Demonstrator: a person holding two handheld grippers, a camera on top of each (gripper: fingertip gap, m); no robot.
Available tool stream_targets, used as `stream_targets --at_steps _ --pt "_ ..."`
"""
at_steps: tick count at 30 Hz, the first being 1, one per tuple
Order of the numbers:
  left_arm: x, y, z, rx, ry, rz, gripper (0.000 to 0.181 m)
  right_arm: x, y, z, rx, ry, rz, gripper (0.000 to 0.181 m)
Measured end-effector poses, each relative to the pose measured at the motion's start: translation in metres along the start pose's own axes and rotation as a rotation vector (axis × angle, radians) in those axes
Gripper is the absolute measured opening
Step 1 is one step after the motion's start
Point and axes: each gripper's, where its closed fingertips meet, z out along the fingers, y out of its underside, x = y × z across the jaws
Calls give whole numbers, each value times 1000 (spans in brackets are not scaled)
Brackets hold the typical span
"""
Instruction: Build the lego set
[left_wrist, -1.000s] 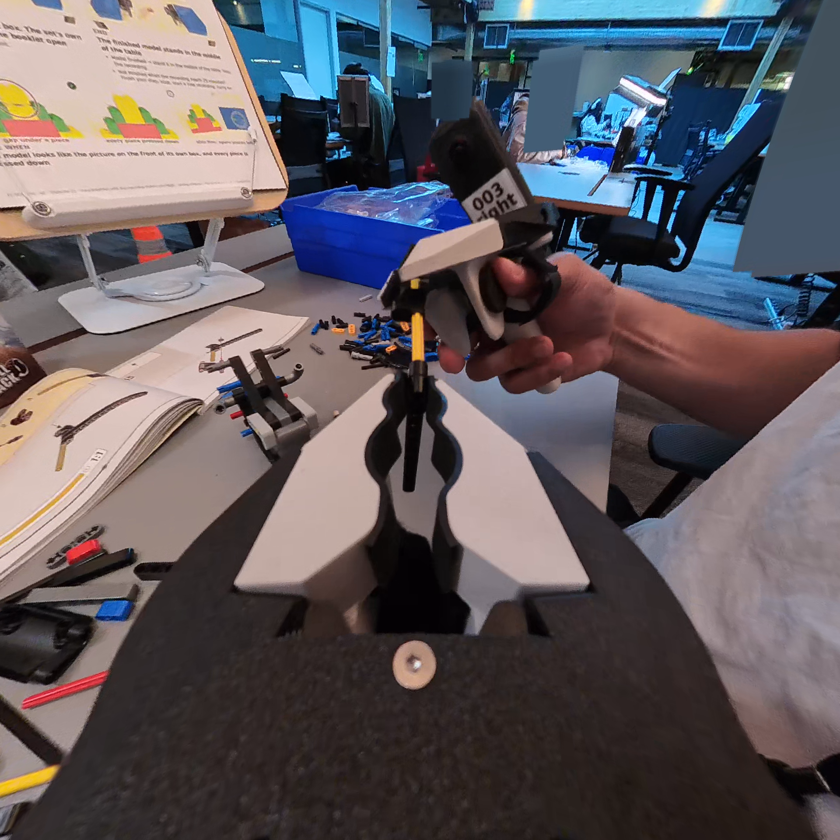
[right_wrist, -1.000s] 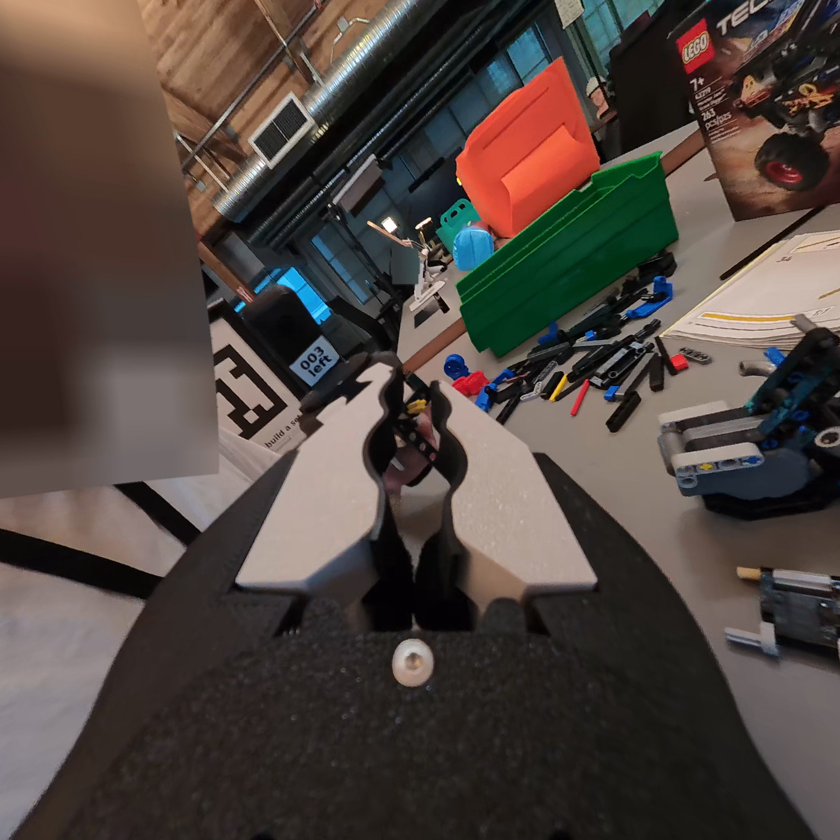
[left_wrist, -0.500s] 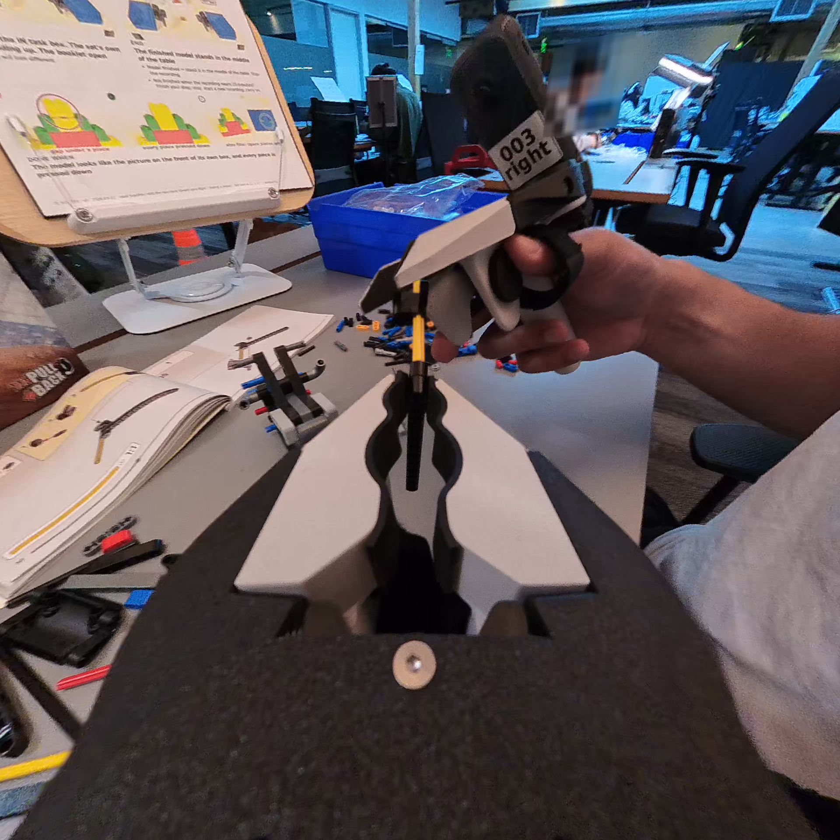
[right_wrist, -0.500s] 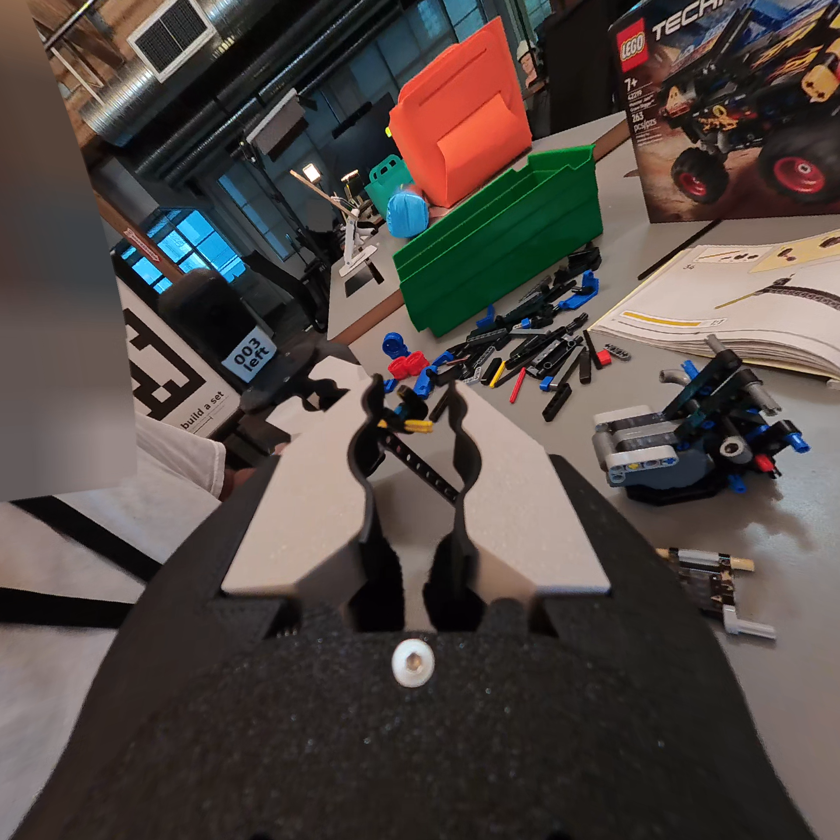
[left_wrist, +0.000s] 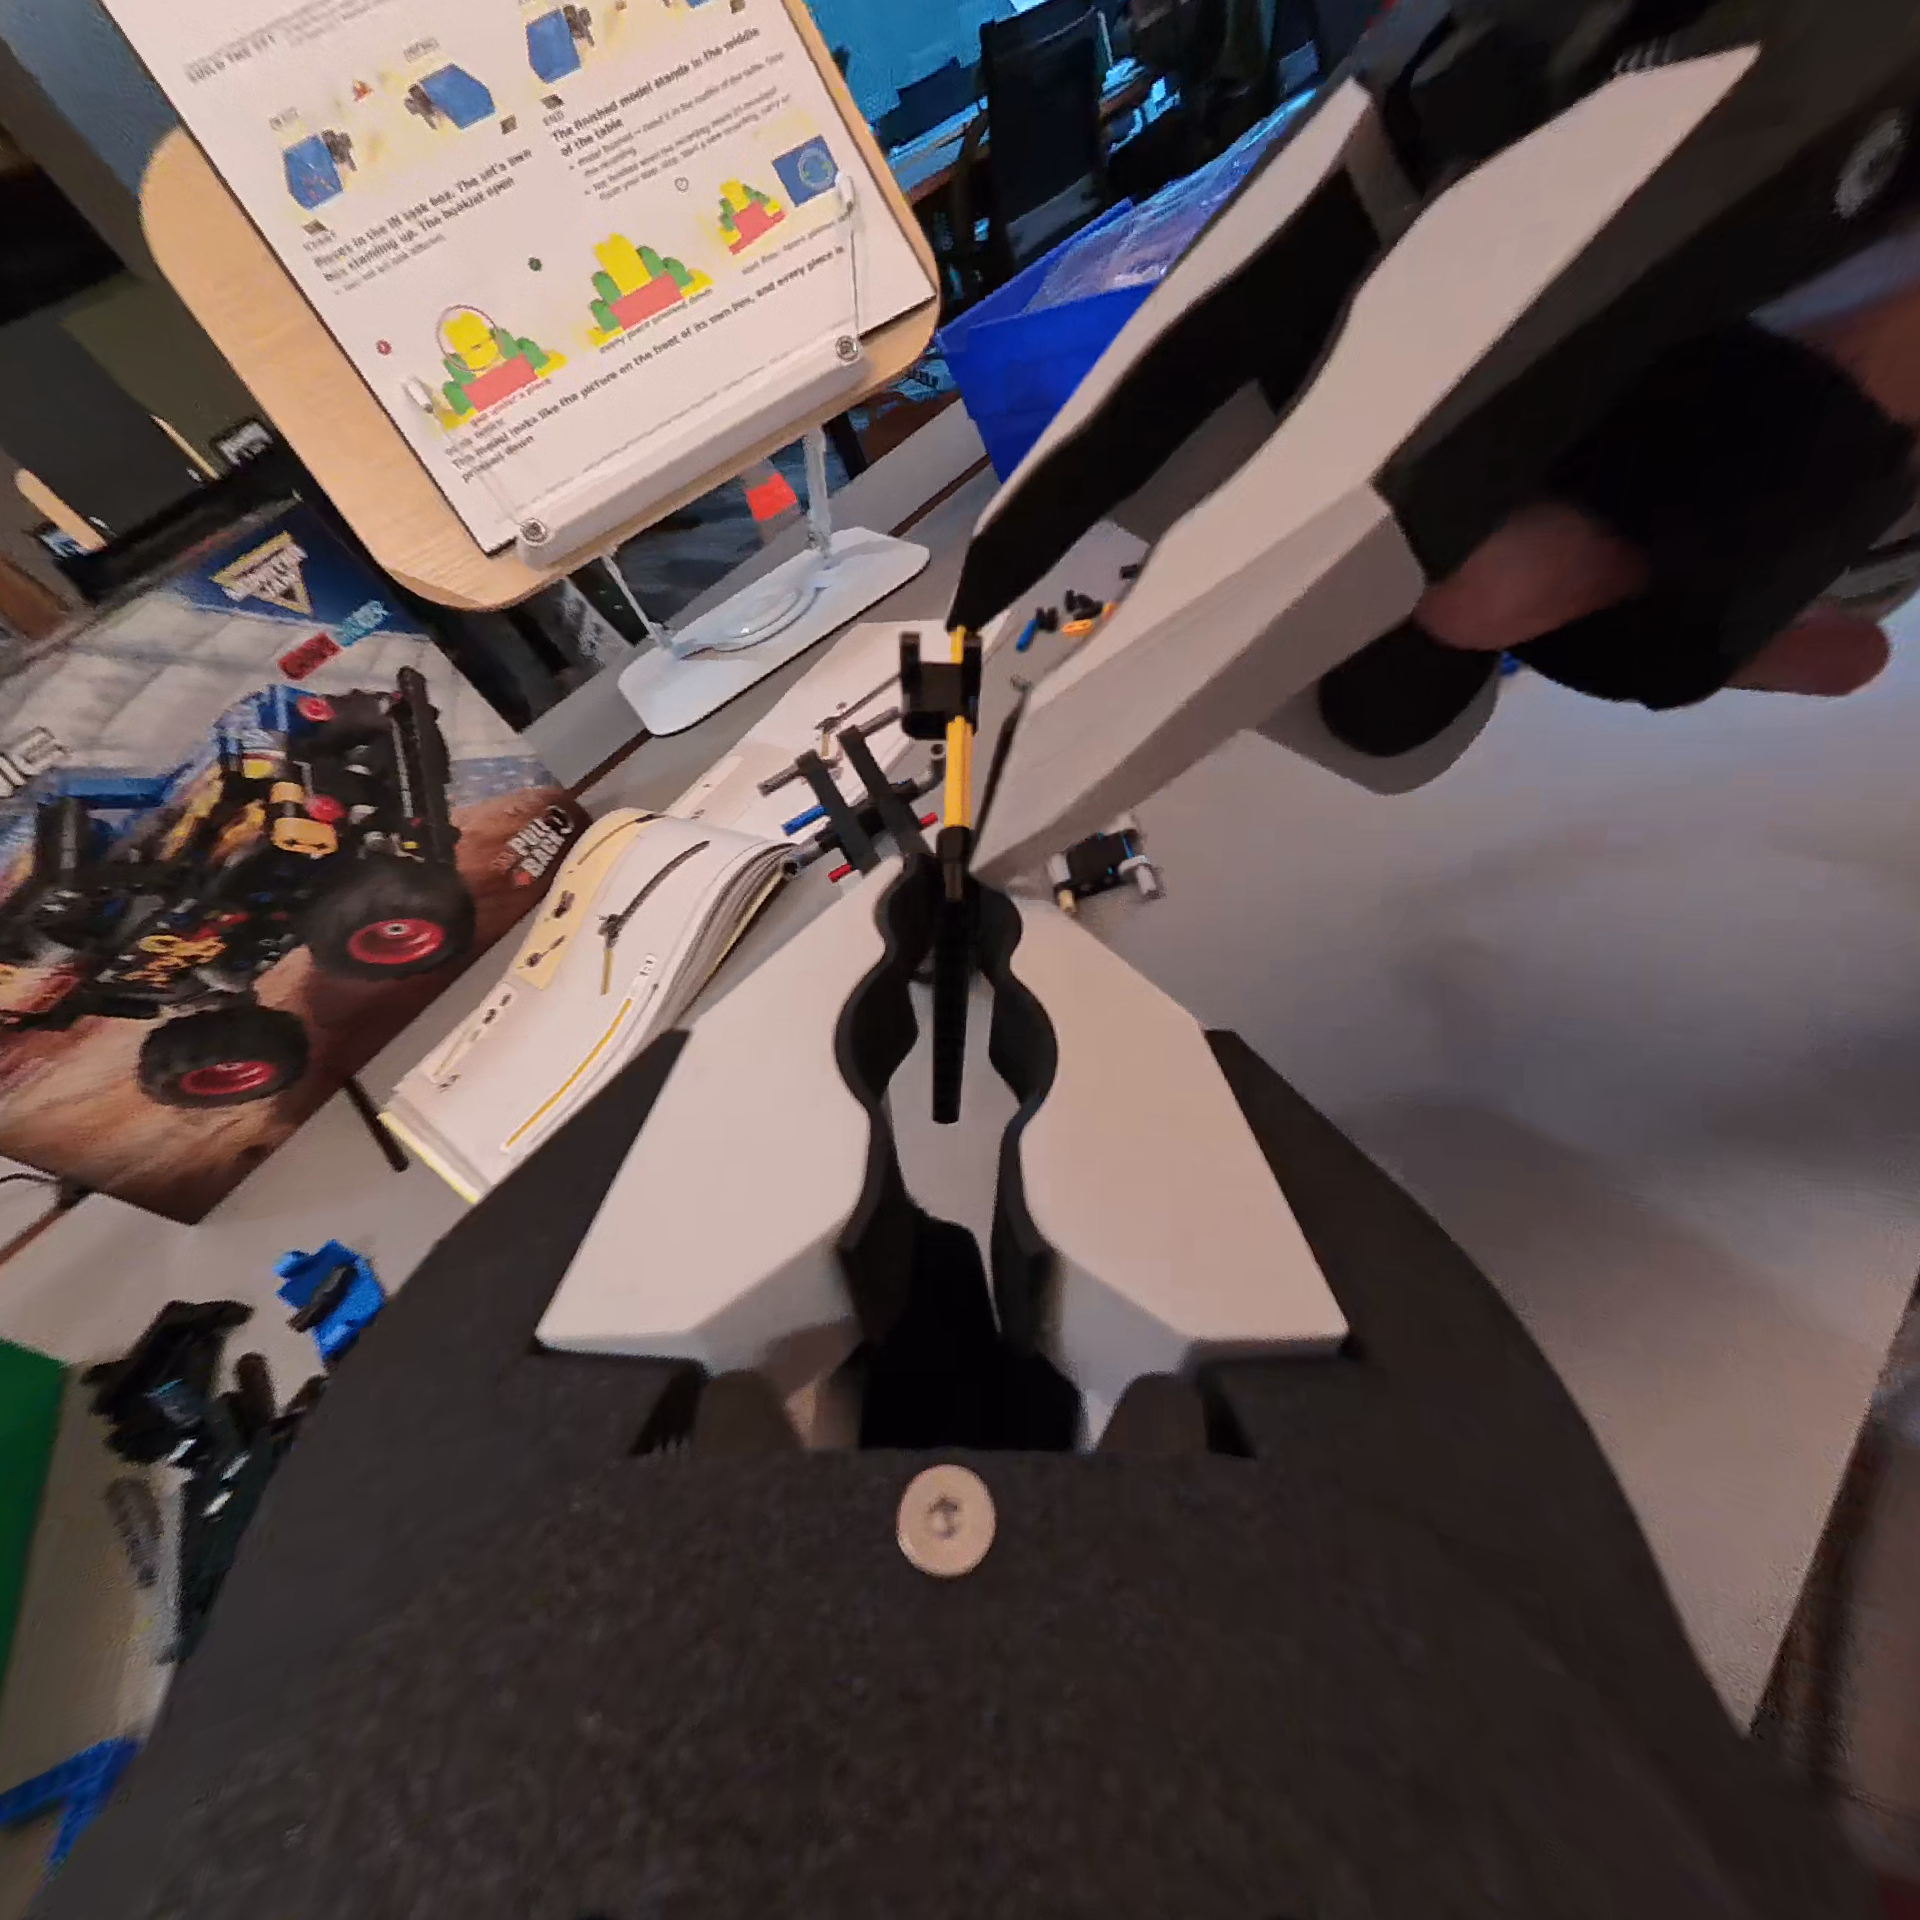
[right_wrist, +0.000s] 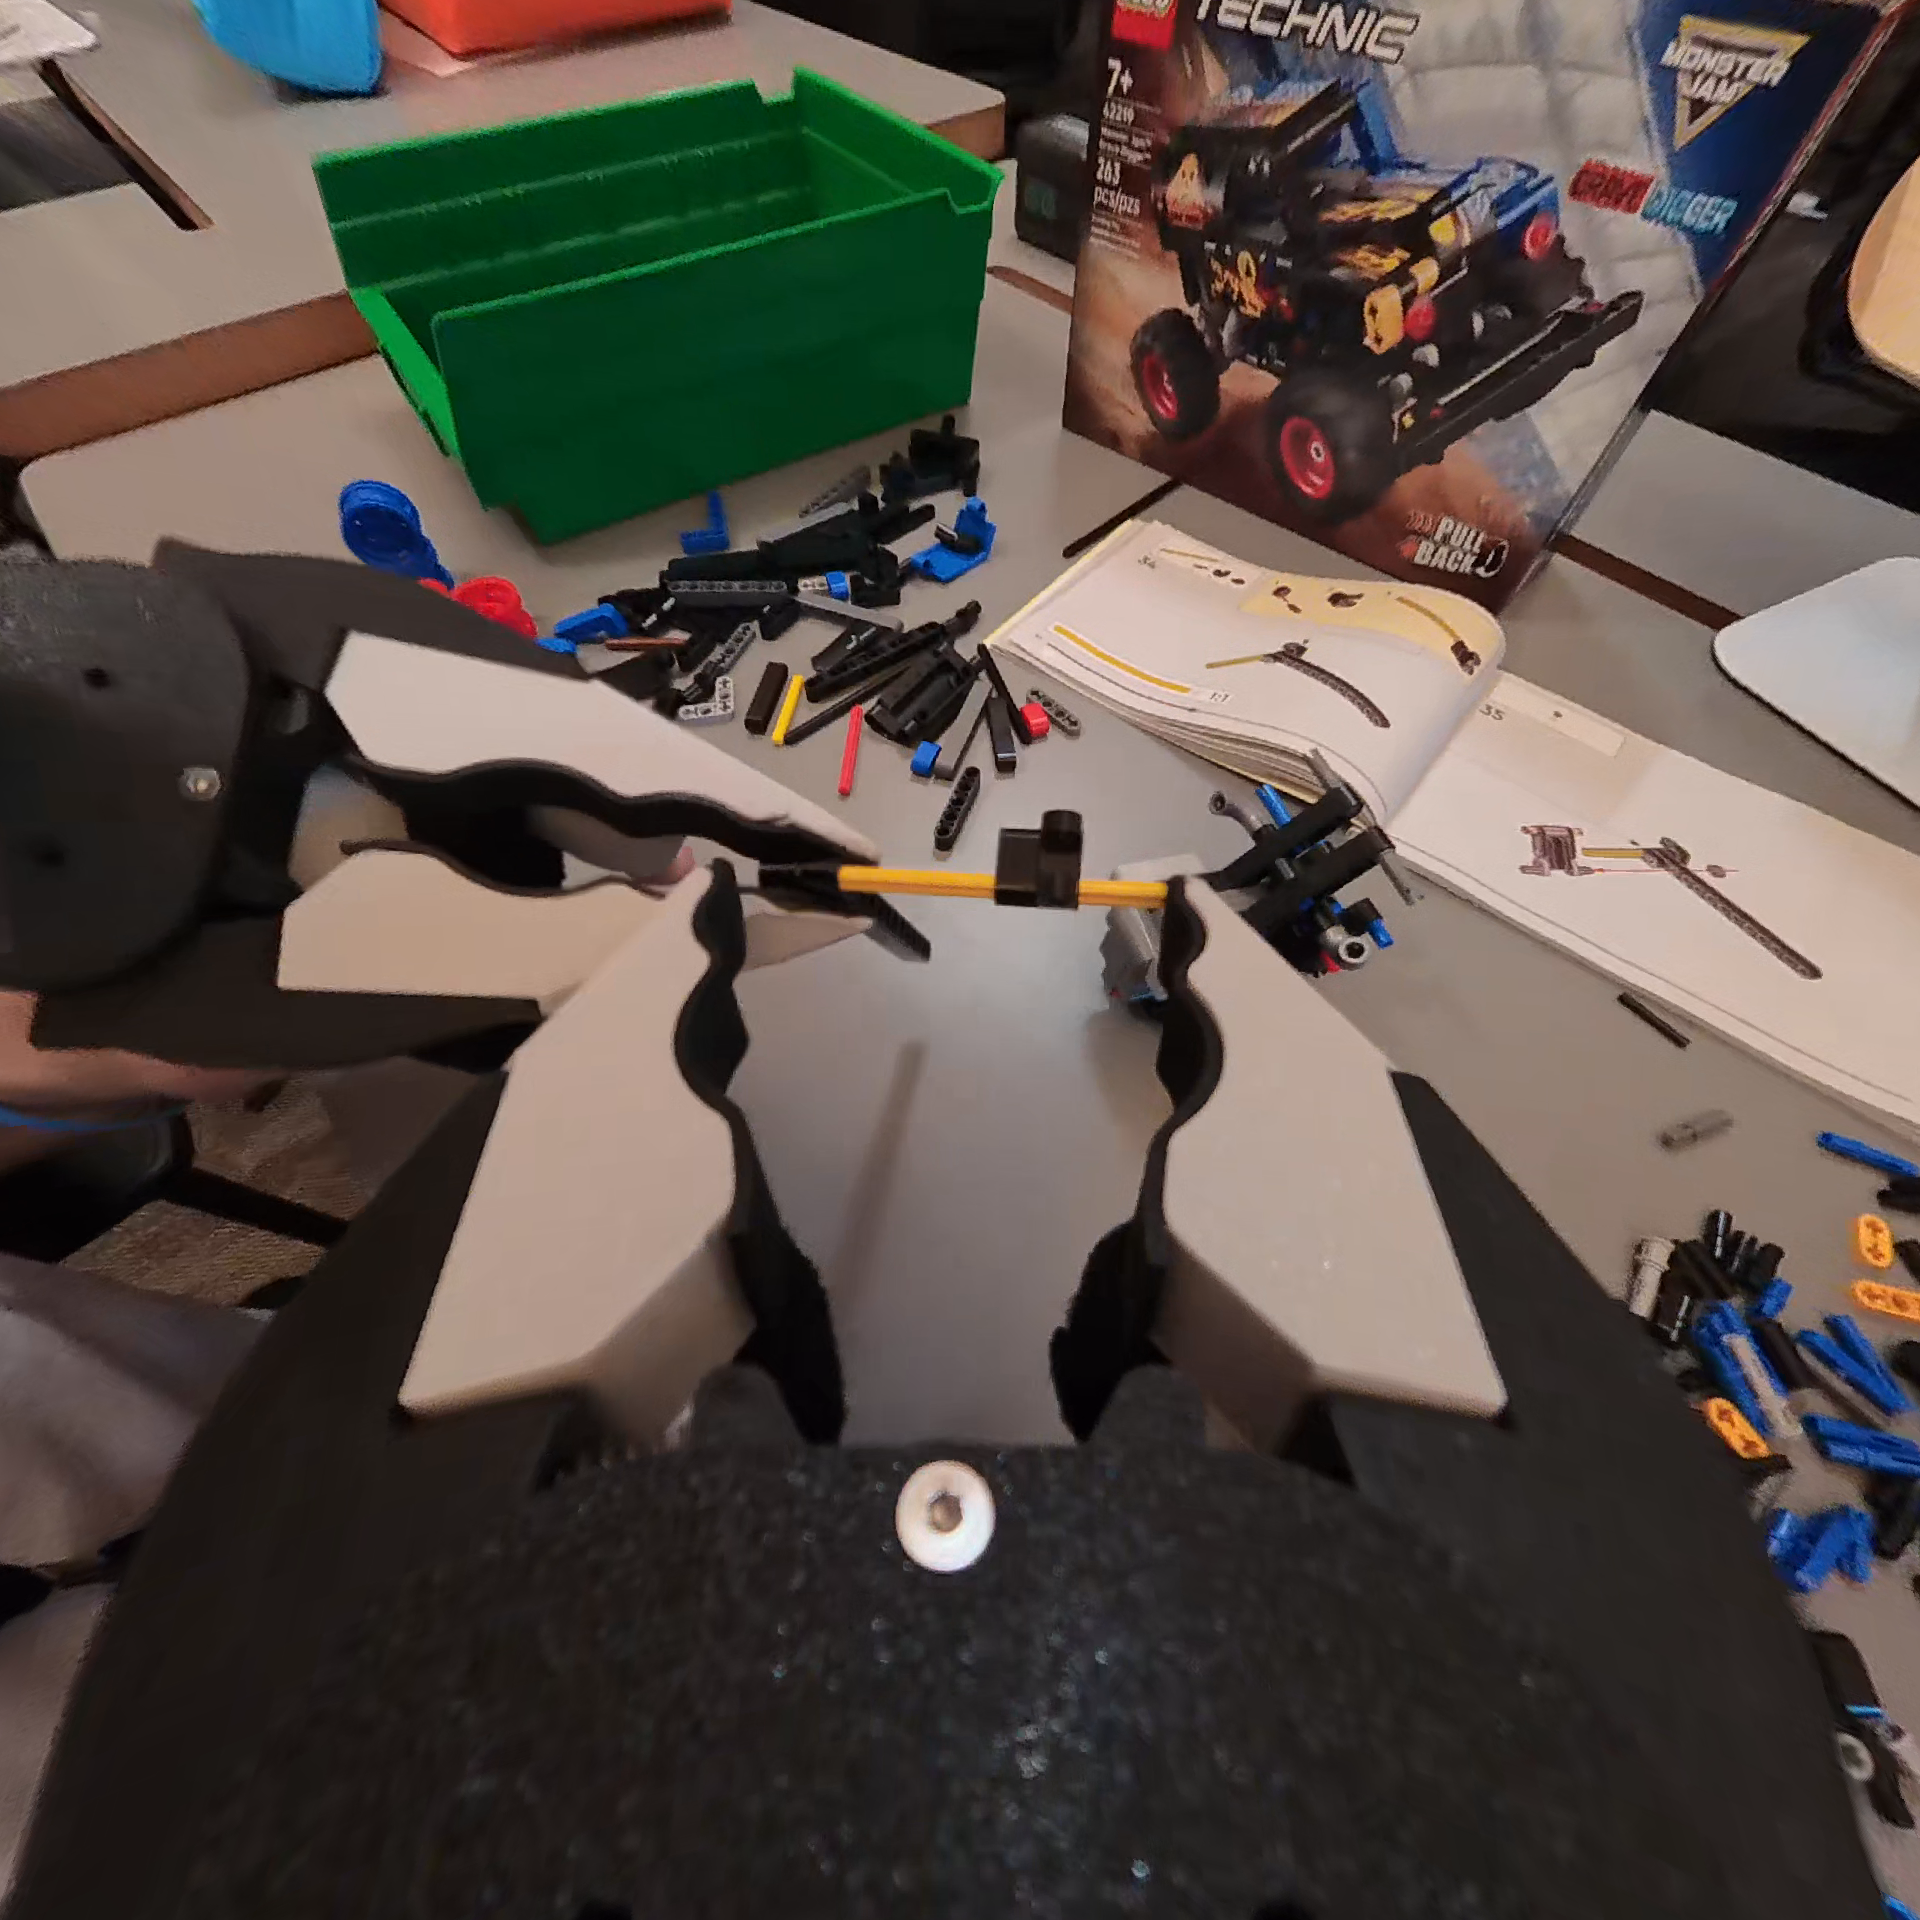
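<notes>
L gripper (left_wrist: 951, 914): fingers (left_wrist: 748, 1122) pressed nearly together at the tips, clamped on a black beam w/ a yellow axle sticking out fwd. R gripper (right_wrist: 948, 904): fingers (right_wrist: 1288, 1164) spread wide apart, nothing between them, tips at either end of the axle. R gripper comes in from upper right in left wrist view, gloved hand (left_wrist: 1662, 561) round its handle.

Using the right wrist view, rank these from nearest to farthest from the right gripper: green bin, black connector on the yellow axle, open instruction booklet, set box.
1. Black connector on the yellow axle, between the right gripper's open fingertips.
2. Open instruction booklet, ahead to the right on the table.
3. Green bin at far left and set box at far right: too close to call.
</notes>
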Motion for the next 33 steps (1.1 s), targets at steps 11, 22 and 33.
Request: stream_targets --at_steps 11,22,33 --pt "-3 -2 -2 -29 -121 184 6 0 3 3 -47 20 -2 78" --pt "0 -6 -4 -20 -147 237 6 -1 3 5 -50 -31 7 82" --pt "5 -3 -2 -38 -135 258 6 0 8 3 -83 7 -43 81"
